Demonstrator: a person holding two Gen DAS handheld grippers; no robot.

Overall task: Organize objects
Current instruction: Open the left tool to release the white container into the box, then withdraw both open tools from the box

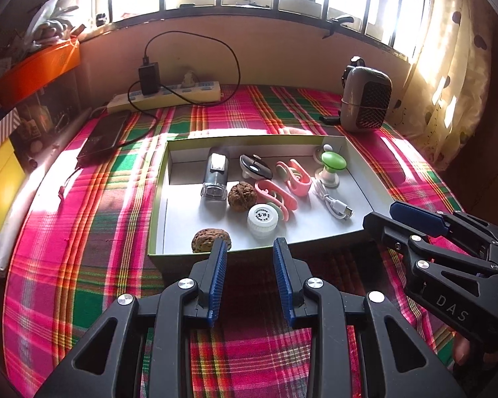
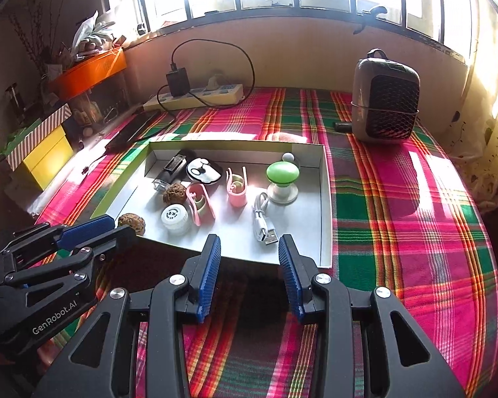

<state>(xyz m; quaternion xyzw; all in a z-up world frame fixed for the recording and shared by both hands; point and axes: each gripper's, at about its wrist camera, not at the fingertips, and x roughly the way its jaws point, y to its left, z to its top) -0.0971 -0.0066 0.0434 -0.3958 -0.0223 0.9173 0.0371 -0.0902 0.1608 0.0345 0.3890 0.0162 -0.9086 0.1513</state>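
Note:
A shallow green-edged cardboard tray (image 1: 156,205) (image 2: 327,199) lies on the plaid cloth. In it are two walnuts (image 1: 242,192) (image 1: 206,239), a white round cap (image 1: 263,220) (image 2: 175,216), two pink clips (image 1: 293,174) (image 2: 237,187), a white USB cable (image 1: 333,200) (image 2: 264,222), a green-topped knob (image 1: 332,164) (image 2: 282,175), a dark clear-ended device (image 1: 215,174) and a black-and-white piece (image 1: 255,165) (image 2: 203,170). My left gripper (image 1: 250,250) is open and empty at the tray's near edge. My right gripper (image 2: 249,245) is open and empty at the near right corner.
A grey fan heater (image 1: 367,99) (image 2: 386,106) stands at the back right. A power strip with charger (image 1: 166,94) (image 2: 196,94) and a dark phone (image 1: 104,136) lie at the back left. Orange and yellow boxes (image 2: 49,159) stand beyond the left edge.

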